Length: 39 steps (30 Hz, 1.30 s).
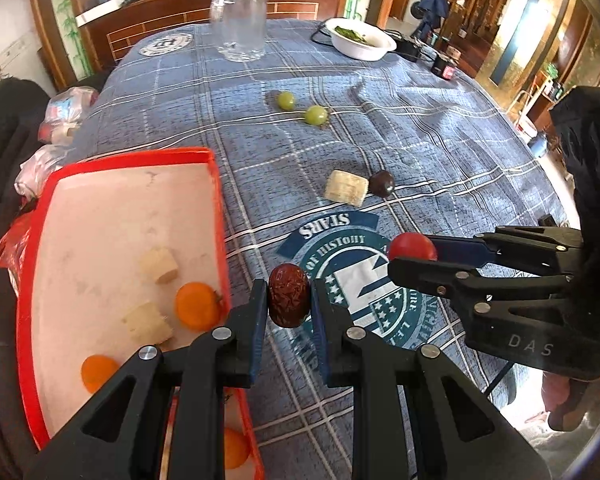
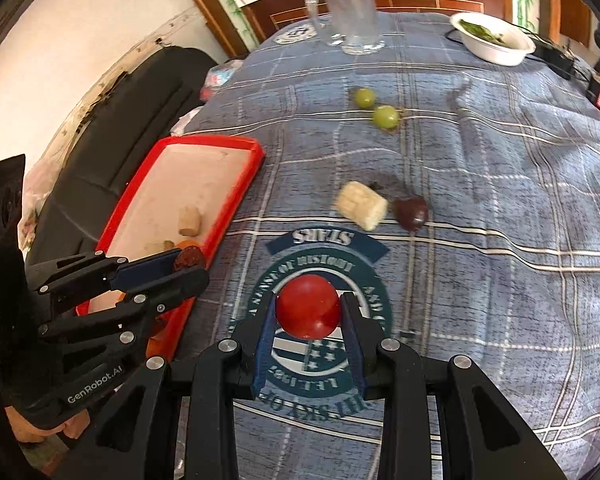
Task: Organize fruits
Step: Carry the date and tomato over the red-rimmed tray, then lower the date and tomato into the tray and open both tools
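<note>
Beside the red tray (image 1: 216,216), the left gripper (image 1: 289,300) pinched a red date (image 1: 289,295); the right gripper (image 2: 309,320) clamped a tomato (image 2: 308,306), likely tray-bound.

red date (image 1: 289,295): wrinkled, dull skin, between left jaws
tomato (image 2: 309,306): smooth, glossy, between right jaws
tablecloth (image 1: 440,152): woven, matt cloth

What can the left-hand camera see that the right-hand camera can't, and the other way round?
Only the left view shows the staircase and more of the tray's contents, including two oranges in full. Only the right view shows the dark sofa. Both show the left gripper holding a date, the right gripper holding a tomato, two grapes, the glass and the bowl.
</note>
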Motion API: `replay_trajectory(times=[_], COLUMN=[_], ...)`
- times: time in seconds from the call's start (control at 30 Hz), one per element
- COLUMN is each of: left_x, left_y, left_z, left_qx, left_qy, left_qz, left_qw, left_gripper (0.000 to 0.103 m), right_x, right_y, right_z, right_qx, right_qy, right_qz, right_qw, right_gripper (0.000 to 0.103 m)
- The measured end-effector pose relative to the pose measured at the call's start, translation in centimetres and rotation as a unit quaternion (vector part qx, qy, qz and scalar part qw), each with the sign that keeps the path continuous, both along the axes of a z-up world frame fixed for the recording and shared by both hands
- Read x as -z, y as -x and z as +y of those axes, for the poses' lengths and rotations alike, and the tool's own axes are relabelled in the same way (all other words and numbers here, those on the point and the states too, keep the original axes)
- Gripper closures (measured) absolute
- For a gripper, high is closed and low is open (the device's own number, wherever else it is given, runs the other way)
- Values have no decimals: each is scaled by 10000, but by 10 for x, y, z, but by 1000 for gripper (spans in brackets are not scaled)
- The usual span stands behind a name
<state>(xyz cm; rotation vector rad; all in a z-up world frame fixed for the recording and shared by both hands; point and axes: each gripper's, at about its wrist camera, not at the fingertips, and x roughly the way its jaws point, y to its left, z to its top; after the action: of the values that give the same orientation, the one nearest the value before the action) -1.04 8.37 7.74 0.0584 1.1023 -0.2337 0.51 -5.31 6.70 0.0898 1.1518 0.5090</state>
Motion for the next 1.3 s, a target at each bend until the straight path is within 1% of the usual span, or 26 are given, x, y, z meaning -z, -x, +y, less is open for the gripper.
replay_trajectory(times=[0.13,0.27,0.33,0.43,0.57,0.63,0.73,0.9,0.97,1.1,1.3], left_x=[-5,-11,-12,-14,-13,-11,-5,8,14,23,30], left_y=[9,25,35,56,77,83,90,89,88,86,84], left_z=[19,55,73,105,137,146,161,167,167,163,163], left_qx=[-241,-717,-936,-1306,-1732,-1870,-2097,-2184,-2177,-2071,-1976], left_qy=[89,307,355,413,458,459,580,722,790,801,837], left_qz=[-49,-64,-51,-54,-29,-16,40,165,239,353,457], left_qw=[9997,9969,9950,9906,9838,9813,9760,9730,9725,9744,9756], left_gripper=[84,84,84,84,84,84,84,84,84,84,84], right_x=[-1,-4,-6,-7,-6,-5,-4,-7,-7,-1,13], right_y=[-1,-2,-2,-2,-4,-4,-4,-7,-10,-18,-28], right_z=[18,39,50,64,81,91,105,135,149,180,210], right_qx=[-200,-456,-588,-741,-903,-1009,-1173,-1484,-1599,-1856,-1979], right_qy=[-30,-45,-41,-56,-77,-78,-77,-108,-168,-114,-27], right_qz=[-13,-59,-88,-104,-87,-74,-67,-60,8,90,289], right_qw=[9998,9989,9982,9972,9958,9948,9930,9888,9870,9825,9798], right_gripper=[71,71,71,71,71,71,71,71,71,71,71])
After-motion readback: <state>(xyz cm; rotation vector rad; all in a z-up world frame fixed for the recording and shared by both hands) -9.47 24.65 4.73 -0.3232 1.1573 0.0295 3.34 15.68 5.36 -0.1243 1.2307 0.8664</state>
